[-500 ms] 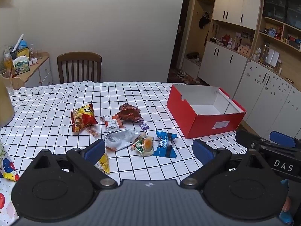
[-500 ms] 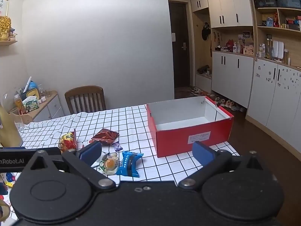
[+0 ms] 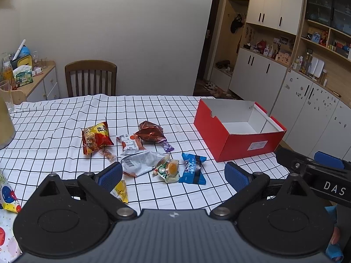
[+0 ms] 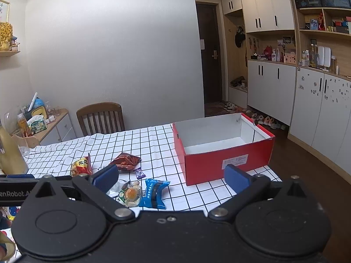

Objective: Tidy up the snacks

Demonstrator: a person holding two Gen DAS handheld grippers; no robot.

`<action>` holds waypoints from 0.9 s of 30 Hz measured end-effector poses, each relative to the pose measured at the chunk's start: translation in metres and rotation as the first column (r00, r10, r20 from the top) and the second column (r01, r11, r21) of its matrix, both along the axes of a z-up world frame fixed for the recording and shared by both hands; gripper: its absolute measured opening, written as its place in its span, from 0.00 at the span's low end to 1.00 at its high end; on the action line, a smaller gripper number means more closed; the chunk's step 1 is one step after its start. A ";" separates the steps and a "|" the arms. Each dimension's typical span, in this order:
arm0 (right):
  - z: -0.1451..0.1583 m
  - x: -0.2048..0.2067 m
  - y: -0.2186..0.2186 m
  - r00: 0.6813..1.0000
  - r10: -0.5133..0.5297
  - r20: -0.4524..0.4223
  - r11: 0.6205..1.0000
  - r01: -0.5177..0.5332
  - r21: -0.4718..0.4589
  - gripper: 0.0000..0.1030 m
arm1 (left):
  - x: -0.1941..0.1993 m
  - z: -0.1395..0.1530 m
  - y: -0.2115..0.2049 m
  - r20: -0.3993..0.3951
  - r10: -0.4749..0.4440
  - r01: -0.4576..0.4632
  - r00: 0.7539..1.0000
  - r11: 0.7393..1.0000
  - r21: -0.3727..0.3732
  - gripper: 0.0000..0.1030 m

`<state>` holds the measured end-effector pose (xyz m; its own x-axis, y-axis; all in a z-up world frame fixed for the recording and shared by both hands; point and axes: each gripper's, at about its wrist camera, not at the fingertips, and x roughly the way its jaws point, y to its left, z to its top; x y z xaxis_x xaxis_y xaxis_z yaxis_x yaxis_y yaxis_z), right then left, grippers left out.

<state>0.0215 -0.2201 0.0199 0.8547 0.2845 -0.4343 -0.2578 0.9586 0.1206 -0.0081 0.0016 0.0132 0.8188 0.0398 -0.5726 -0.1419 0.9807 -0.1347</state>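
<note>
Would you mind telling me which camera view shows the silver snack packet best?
The left wrist view: the silver packet lies in the open among the other snacks, its barcode side visible. In the right wrist view only a sliver of it shows, since the right gripper's own finger covers most of it.

On the checked cloth ahead of my tongs lie the loose snacks: a blue wrapped bar [image 3: 193, 168] flat, nearest the box; just beside it a green-and-orange packet [image 3: 167, 169]; a silver pouch [image 3: 140, 161]; a red-and-yellow bag [image 3: 96, 137]; a crumpled brown-red bag [image 3: 151, 132]. The red box [image 3: 239, 141] sits upright, open, its white interior empty.
</note>
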 end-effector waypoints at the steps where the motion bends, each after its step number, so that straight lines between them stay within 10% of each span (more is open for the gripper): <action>1: 0.000 0.000 0.000 1.000 0.000 0.001 1.000 0.000 0.003 1.00 | 0.000 0.000 0.000 0.000 0.000 0.000 1.000 1.000 0.000 0.97; 27: 0.001 -0.002 0.004 1.000 0.003 -0.028 1.000 -0.003 -0.004 1.00 | -0.002 -0.001 0.013 -0.010 0.028 -0.029 1.000 0.999 -0.020 0.97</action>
